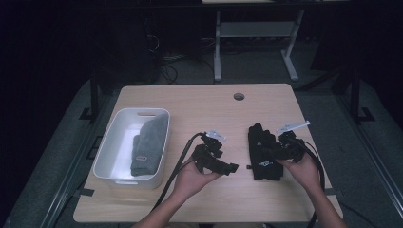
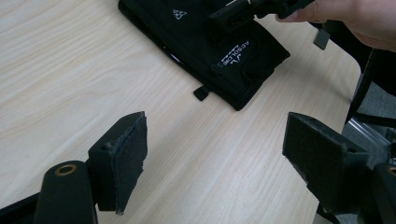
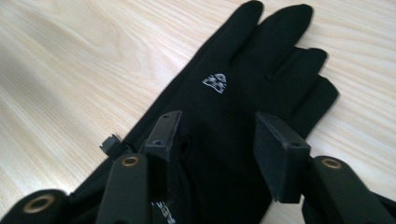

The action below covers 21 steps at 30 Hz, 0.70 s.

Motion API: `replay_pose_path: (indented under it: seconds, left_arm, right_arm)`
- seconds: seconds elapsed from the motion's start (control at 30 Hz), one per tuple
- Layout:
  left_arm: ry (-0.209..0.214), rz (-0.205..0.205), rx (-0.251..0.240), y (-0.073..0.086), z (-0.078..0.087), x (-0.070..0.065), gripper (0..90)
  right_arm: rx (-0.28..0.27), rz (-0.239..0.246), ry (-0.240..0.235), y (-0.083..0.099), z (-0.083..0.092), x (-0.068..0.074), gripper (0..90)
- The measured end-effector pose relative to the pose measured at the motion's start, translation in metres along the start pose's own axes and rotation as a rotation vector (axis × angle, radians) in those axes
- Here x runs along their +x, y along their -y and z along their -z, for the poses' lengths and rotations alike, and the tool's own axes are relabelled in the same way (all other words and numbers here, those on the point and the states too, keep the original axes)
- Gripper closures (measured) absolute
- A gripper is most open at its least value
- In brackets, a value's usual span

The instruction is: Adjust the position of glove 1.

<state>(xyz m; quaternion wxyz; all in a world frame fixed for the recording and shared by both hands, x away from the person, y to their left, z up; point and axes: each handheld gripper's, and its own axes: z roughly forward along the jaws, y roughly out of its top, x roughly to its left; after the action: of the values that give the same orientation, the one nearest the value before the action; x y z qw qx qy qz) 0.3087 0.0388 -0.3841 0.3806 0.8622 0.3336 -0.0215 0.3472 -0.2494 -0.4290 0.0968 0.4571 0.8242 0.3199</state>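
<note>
Here both grippers' fingers (image 3: 280, 154) gape empty, right over black glove (image 3: 243, 93).

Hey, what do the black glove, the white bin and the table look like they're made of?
Black glove: thin matte stretch fabric, probably synthetic knit, with printed white logos. White bin: looks like moulded plastic, smooth, with rounded corners and a handle slot. Table: pale wood grain, likely laminate or veneer; solid wood can't be ruled out.
</note>
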Motion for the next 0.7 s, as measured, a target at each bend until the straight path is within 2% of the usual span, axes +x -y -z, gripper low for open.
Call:
replay_pose_path:
  seconds: [0.1,0.13,0.23,0.33,0.4,0.57,0.7]
  left_arm:
    - [0.004,-0.01,0.006,-0.001,-0.006,-0.001,21.9]
    - [0.007,0.001,-0.001,-0.001,-0.009,-0.002,21.9]
    - [0.017,0.009,-0.004,-0.003,-0.018,-0.004,22.0]
    - [0.025,0.0,-0.005,-0.006,-0.028,-0.007,22.2]
    - [0.037,0.009,-0.002,-0.008,-0.035,-0.01,22.6]
    - [0.05,0.019,0.02,-0.01,-0.054,-0.011,23.3]
    - [0.071,0.043,0.028,-0.01,-0.07,-0.011,24.6]
  right_arm:
    - [-0.03,-0.029,-0.002,0.003,0.008,-0.005,47.5]
    - [-0.042,-0.027,0.002,0.003,0.01,-0.008,45.8]
    - [-0.052,-0.059,0.003,0.001,0.017,-0.017,41.6]
    - [-0.057,-0.077,-0.011,-0.002,0.019,-0.026,37.1]
    - [-0.032,-0.098,-0.017,-0.004,0.017,-0.03,35.0]
    - [-0.023,-0.119,-0.037,-0.007,0.008,-0.039,33.1]
    - [-0.013,-0.131,-0.045,-0.01,0.001,-0.045,32.7]
